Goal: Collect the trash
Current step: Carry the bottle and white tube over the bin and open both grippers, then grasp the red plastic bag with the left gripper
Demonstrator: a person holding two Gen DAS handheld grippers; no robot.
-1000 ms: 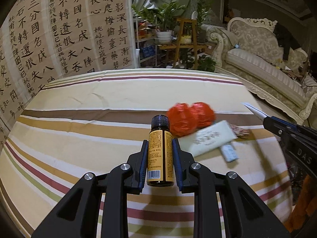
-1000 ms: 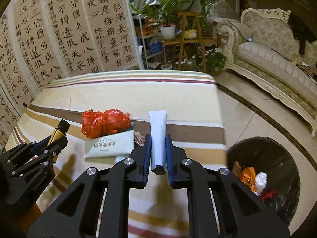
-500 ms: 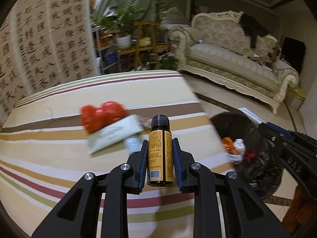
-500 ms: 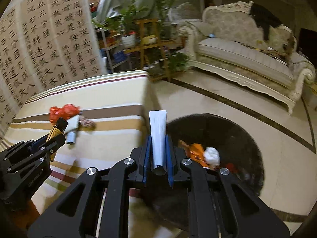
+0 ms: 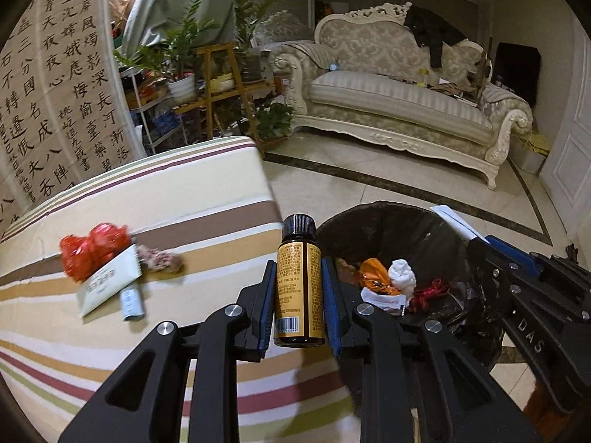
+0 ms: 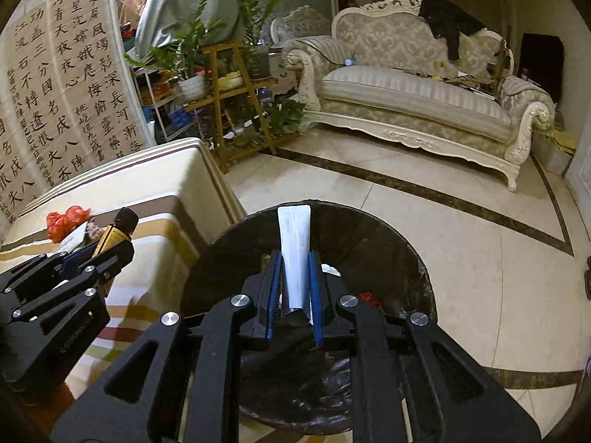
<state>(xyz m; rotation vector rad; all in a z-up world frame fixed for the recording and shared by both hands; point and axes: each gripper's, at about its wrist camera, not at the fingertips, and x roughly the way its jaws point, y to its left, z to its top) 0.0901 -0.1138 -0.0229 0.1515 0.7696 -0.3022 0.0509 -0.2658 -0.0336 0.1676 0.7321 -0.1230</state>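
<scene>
Left gripper (image 5: 299,288): clamped on the amber bottle (image 5: 298,280), which stands upright between the blue pads, black cap up, held above the table's right edge with the bin just beyond.
Right gripper (image 6: 295,288): closed narrow on the white tube (image 6: 294,254), flat crimped end pointing forward, held over the bin's opening.
Trash bin (image 5: 391,229): round, lined with a black bag, standing on the floor just beside the table; inside lie an orange wrapper (image 5: 375,273), a white wad (image 5: 402,273), red string and paper scraps.
Table (image 5: 166,192): covered with a striped cloth; its right edge drops off just beside the bin rim.
Left on the table: a red bag (image 5: 88,249), a pale sachet (image 5: 109,286) partly over it, a small tube (image 5: 131,301) touching the sachet's lower edge, and a crumpled brownish scrap (image 5: 160,260) just beside.
Open room: bare tiled floor (image 6: 480,229) with a dark inlaid band lies between the bin and the sofa (image 6: 413,110); a plant stand (image 6: 229,110) sits near the table's far corner.
Writing: "DAS" on the right gripper's body in the left wrist view; a barcode and fine print on the bottle label, too small to read; large Chinese calligraphy on the screen (image 5: 55,85) behind the table.
</scene>
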